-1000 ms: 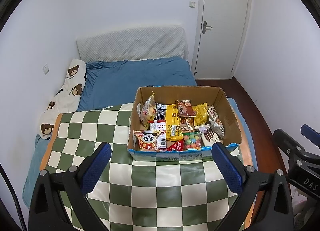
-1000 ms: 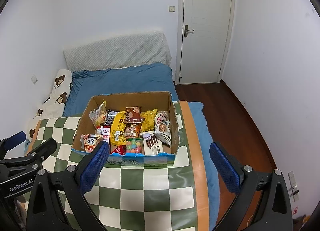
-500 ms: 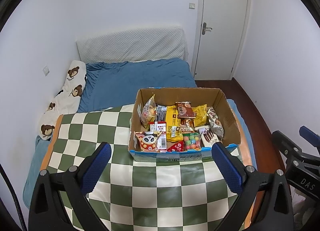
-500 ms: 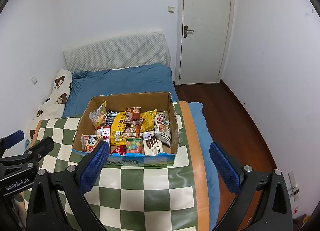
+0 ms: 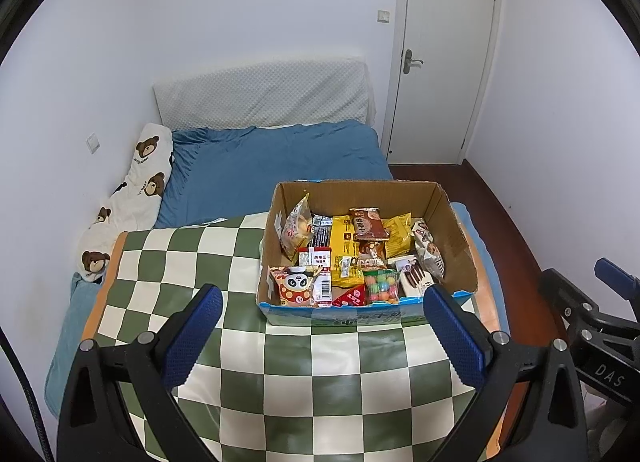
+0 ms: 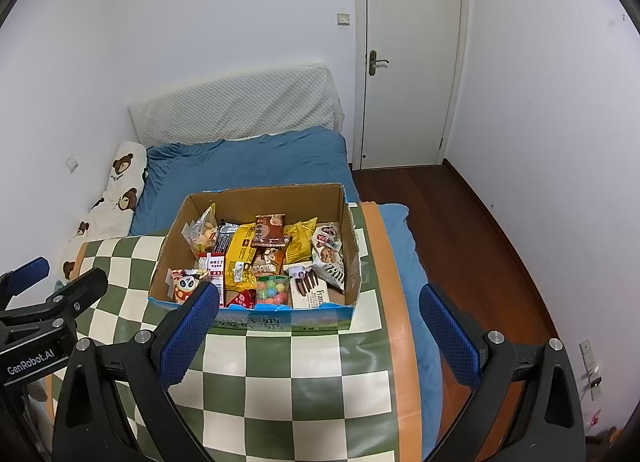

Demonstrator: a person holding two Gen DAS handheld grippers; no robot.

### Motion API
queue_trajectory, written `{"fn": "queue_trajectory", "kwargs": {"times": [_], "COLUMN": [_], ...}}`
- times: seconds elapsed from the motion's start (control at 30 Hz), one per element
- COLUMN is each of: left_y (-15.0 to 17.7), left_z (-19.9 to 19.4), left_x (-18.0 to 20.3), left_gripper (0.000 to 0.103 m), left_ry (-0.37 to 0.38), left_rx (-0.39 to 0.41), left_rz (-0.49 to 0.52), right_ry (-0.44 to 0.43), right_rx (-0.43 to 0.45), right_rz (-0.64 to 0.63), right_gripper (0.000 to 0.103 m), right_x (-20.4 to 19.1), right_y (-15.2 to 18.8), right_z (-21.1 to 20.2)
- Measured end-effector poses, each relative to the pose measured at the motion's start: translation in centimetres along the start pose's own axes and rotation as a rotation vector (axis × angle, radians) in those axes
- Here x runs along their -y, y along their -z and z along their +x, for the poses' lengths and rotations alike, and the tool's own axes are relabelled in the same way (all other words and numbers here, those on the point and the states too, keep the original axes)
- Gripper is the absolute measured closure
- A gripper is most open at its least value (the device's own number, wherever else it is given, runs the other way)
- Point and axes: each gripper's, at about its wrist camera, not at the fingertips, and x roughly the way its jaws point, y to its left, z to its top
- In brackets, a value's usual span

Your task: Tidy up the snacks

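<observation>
A cardboard box [image 5: 456,234] full of packaged snacks stands on the green-and-white checkered cloth [image 5: 304,374]; it also shows in the right wrist view [image 6: 352,246]. Inside lie a panda packet [image 5: 296,286], a yellow packet [image 5: 346,246], a brown packet [image 5: 366,224] and a bag of coloured candy [image 5: 382,286]. My left gripper [image 5: 320,332] is open and empty, held above the cloth in front of the box. My right gripper [image 6: 318,332] is open and empty, in front of the box's right half.
A bed with a blue sheet [image 5: 272,166] and a bear-print pillow [image 5: 128,202] lies behind the box. A white door [image 5: 440,62] stands at the back right. Dark wood floor [image 6: 480,242] runs along the right. The cloth ends at an orange border [image 6: 396,322].
Both grippers have drifted very slightly back and up; the box sits a little lower and farther in view. Nothing was taken hold of or let go.
</observation>
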Motion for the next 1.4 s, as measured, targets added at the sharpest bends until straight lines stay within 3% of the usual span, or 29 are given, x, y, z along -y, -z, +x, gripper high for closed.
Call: {"fn": "queue_trajectory", "kwargs": {"times": [1.4], "left_y": [0.42], "left_z": [-0.80], "left_x": [-0.28], "left_gripper": [0.000], "left_ry": [0.007], "left_rx": [-0.006], "left_rz": [-0.016], "right_ry": [0.003], "right_rx": [-0.007], "right_rz": [0.012], "right_gripper": [0.001], "right_x": [0.29], "right_y": [-0.13], "right_z": [-0.91]}}
